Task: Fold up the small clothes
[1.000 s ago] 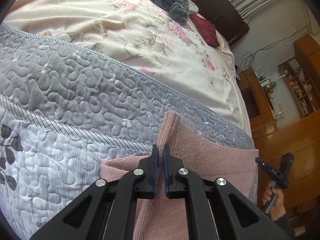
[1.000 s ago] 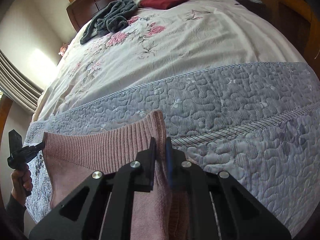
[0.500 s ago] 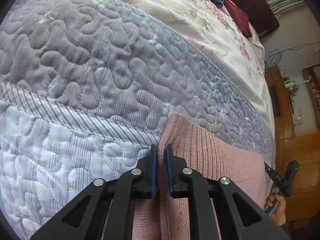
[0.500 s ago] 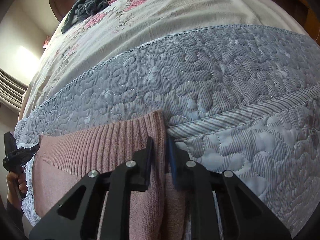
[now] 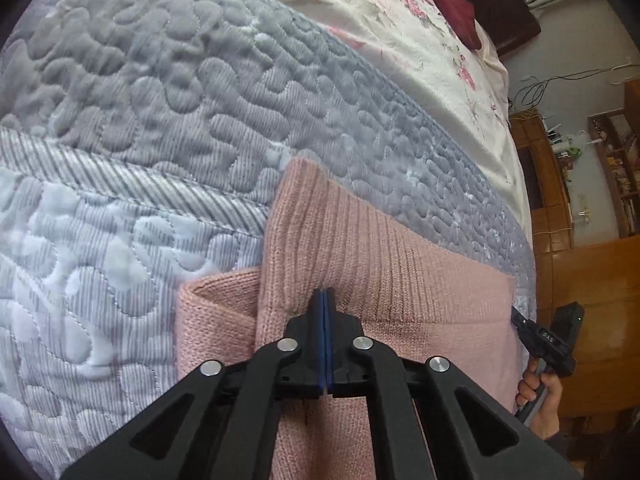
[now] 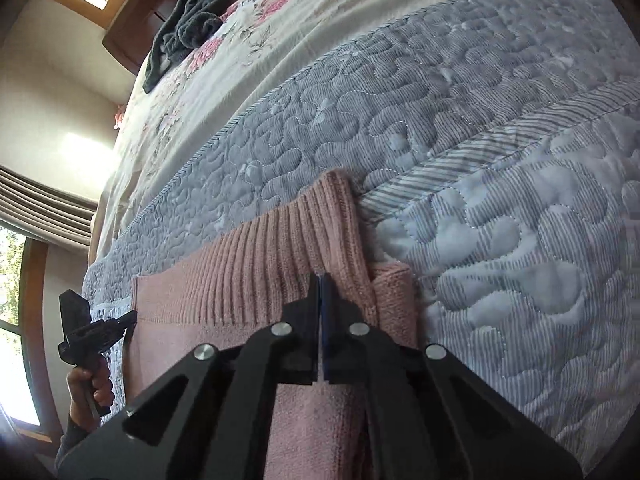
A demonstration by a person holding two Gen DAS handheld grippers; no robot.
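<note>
A pink knit sweater [image 5: 392, 264] lies on the quilted grey bedspread [image 5: 168, 92], its ribbed band spread flat and a folded layer sticking out at the left. My left gripper [image 5: 325, 294] is shut, pinching the knit just below the band's left corner. In the right wrist view the same sweater [image 6: 248, 276] lies flat, and my right gripper [image 6: 321, 278] is shut on it near the band's right corner [image 6: 340, 196]. Each view shows the other gripper at the sweater's far edge, held by a hand: the right gripper [image 5: 520, 318] and the left gripper [image 6: 130, 316].
Beyond the grey quilt lies a cream floral sheet [image 6: 256, 52] with a dark grey garment [image 6: 188, 28] and a dark red cloth [image 5: 452, 4] near the wooden headboard. Wooden cabinets [image 5: 576, 264] stand off the bed's right side; a window with curtains [image 6: 44, 204] is on the left.
Both grippers have lowered the sweater's ribbed edge onto the quilt. The band now lies flat and more of it shows past the fingertips.
</note>
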